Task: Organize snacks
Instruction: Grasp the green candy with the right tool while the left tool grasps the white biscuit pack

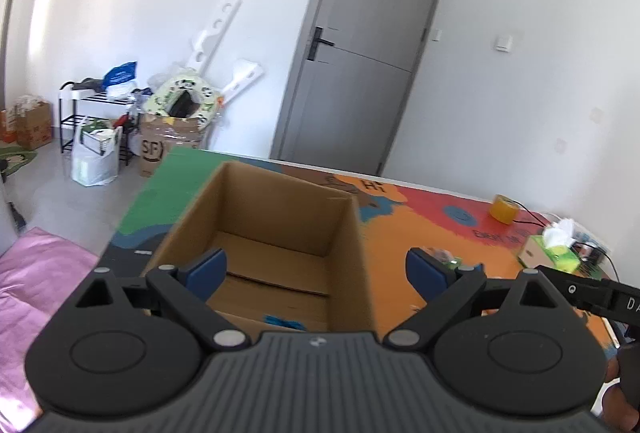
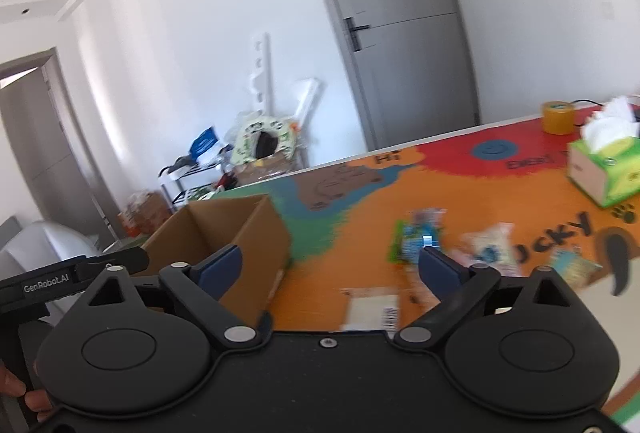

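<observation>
An open cardboard box [image 1: 280, 225] stands on the colourful table mat [image 1: 400, 233]. A blue snack packet [image 1: 284, 322] lies on its floor. My left gripper [image 1: 316, 269] is open and empty, held above the box's near edge. In the right wrist view the box [image 2: 240, 229] is at left. Several snack packets lie on the mat: a green-blue one [image 2: 416, 239], a pale one [image 2: 486, 247], a small one [image 2: 572, 265] and a white one [image 2: 372, 307]. My right gripper [image 2: 328, 267] is open and empty above the mat, between box and packets.
A green tissue box [image 2: 604, 169] and a roll of yellow tape [image 2: 558, 117] stand at the table's far right, with a cable behind. Boxes, bags and a rack [image 1: 96, 121] crowd the floor by the wall. A pink cloth [image 1: 32, 281] lies at left.
</observation>
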Available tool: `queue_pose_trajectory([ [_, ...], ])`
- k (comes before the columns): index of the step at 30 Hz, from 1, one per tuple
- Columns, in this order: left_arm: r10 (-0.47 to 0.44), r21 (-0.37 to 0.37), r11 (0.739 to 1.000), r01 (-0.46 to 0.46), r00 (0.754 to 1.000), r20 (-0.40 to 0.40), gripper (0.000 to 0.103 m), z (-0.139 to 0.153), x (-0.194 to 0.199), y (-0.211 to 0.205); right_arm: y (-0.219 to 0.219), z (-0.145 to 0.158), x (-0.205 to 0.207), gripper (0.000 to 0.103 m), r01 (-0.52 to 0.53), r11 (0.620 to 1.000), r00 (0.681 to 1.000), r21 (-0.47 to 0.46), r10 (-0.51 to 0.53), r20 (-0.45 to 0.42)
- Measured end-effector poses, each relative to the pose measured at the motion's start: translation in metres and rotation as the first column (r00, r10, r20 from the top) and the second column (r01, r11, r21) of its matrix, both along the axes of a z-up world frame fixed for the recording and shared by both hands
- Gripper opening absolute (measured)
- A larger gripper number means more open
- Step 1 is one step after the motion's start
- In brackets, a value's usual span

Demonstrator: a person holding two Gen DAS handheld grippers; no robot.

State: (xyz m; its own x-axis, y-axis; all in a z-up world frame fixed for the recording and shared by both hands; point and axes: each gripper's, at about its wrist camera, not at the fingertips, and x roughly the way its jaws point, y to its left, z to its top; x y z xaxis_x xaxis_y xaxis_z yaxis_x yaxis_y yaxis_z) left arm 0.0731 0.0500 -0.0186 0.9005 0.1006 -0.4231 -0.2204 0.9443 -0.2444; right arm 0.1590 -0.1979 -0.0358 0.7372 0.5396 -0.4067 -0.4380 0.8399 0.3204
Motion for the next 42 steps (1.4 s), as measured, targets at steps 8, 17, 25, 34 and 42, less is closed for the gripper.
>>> queue_pose_trajectory([
  [8,-0.113,-0.022,0.993,0.113,0.993,-0.017,0.096,-0.006,0.005,-0.035,-0.041,-0.006,-0.007,0.097,0.074,0.997,0.997,-0.013,-0.074,-0.011],
  [17,-0.204,0.002,0.979,0.204,0.978,-0.040,0.093,-0.010,0.012,-0.073,-0.078,-0.019,-0.007,0.091,0.117,0.993,0.992,-0.006,-0.118,-0.051],
  [25,-0.261,0.019,0.965,0.263,0.963,-0.063,0.093,-0.020,0.023,-0.099,-0.087,-0.039,-0.004,0.086,0.127,0.992,0.986,-0.015,-0.128,-0.106],
  [34,-0.282,0.011,0.958,0.286,0.952,-0.121,0.088,-0.043,0.042,-0.112,-0.085,-0.066,0.010,0.077,0.123,0.992,0.977,-0.003,-0.121,-0.175],
  [42,-0.276,0.011,0.960,0.281,0.947,-0.163,0.086,-0.057,0.057,-0.114,-0.070,-0.089,0.024,0.072,0.092,0.996,0.970,0.007,-0.088,-0.226],
])
